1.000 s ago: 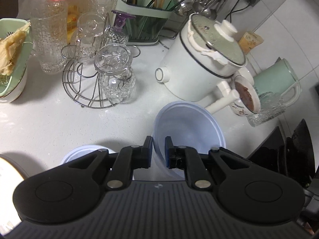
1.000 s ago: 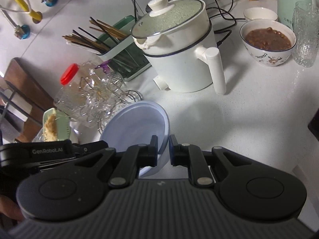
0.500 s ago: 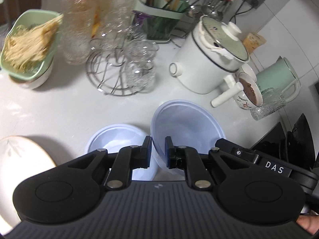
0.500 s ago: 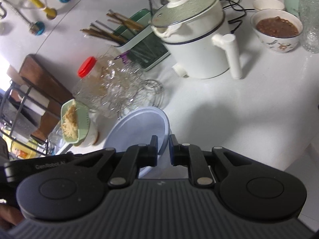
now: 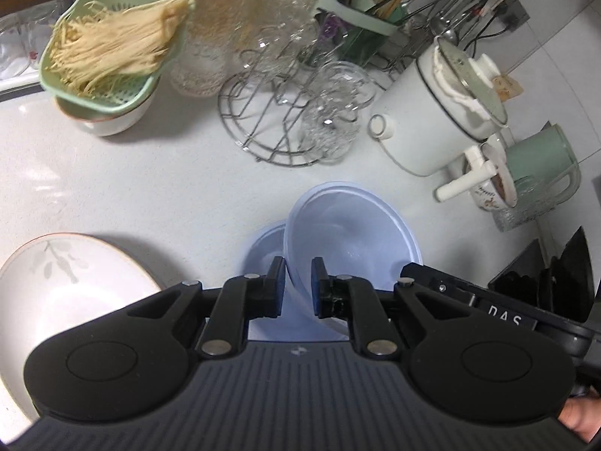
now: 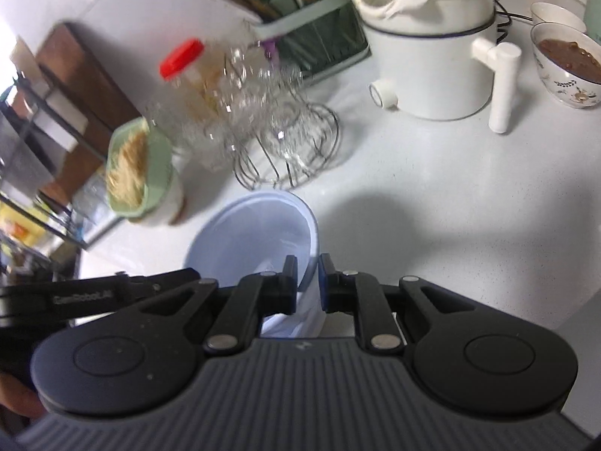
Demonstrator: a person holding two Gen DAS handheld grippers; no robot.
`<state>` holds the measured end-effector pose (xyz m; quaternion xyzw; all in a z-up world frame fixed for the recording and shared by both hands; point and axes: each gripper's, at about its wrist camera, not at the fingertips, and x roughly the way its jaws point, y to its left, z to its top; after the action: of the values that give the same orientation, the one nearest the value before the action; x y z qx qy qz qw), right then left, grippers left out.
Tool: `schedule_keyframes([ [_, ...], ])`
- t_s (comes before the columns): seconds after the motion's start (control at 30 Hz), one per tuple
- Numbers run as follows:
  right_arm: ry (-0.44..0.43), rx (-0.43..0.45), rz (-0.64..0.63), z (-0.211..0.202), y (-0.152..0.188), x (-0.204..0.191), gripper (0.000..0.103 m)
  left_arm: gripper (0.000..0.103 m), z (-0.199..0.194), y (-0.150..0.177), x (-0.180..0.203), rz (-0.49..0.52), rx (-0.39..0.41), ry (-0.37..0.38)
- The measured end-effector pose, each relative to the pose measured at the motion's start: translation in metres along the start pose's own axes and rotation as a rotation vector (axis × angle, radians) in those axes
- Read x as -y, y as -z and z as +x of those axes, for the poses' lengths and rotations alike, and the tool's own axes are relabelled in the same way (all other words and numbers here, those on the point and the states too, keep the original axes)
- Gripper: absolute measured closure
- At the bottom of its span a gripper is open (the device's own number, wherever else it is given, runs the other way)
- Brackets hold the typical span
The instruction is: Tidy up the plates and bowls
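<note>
Both grippers hold one pale blue plastic bowl (image 5: 349,233) by its rim, above the white counter. My left gripper (image 5: 297,285) is shut on its near-left rim; my right gripper (image 6: 308,282) is shut on the rim at the bowl's (image 6: 255,240) right side. A second pale blue bowl (image 5: 263,251) sits on the counter just beneath and left of the held one, partly hidden by it. A white plate with a grey leaf pattern (image 5: 71,289) lies at the lower left in the left wrist view.
Behind stand a wire rack of glass cups (image 5: 300,120), a red-capped jar (image 5: 221,37), a green colander of noodles on a white bowl (image 5: 112,60), a white electric pot (image 5: 443,112), a utensil caddy (image 5: 360,18), a green kettle (image 5: 541,165) and a bowl of brown food (image 6: 567,64).
Both grippers have carried the blue bowl leftward and back over the second blue bowl. The white plate and the colander have come into the left wrist view.
</note>
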<state>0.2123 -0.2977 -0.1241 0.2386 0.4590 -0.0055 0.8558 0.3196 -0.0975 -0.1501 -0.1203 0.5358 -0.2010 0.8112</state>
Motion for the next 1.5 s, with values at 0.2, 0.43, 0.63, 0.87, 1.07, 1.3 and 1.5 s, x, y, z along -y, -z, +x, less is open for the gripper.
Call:
schedule_keyframes([
  [0.2, 0.022, -0.052, -0.013, 0.015, 0.013, -0.007, 0.089, 0.088, 0.009, 0.007, -0.013, 0.009, -0.014, -0.027],
  [0.43, 0.018, -0.103, -0.002, 0.027, 0.022, -0.005, 0.087, 0.081, 0.021, 0.013, -0.013, 0.028, -0.052, -0.054],
  [0.63, 0.004, -0.08, 0.0, 0.022, 0.012, -0.002, 0.071, 0.046, 0.02, 0.015, -0.01, 0.077, -0.017, -0.101],
  [0.87, -0.019, -0.068, 0.101, 0.026, 0.008, 0.021, 0.05, 0.046, 0.033, 0.008, -0.016, 0.036, -0.026, -0.085],
  [1.07, -0.052, -0.034, 0.139, 0.025, 0.004, 0.031, 0.054, 0.051, 0.026, 0.003, -0.005, 0.034, 0.041, -0.063],
  [1.3, -0.13, -0.013, 0.092, 0.028, -0.002, 0.023, 0.089, 0.082, 0.029, -0.005, 0.001, 0.01, 0.055, -0.088],
  [1.5, -0.127, -0.056, 0.096, 0.036, 0.001, 0.023, 0.091, 0.089, 0.034, -0.005, -0.007, -0.023, 0.009, -0.112],
])
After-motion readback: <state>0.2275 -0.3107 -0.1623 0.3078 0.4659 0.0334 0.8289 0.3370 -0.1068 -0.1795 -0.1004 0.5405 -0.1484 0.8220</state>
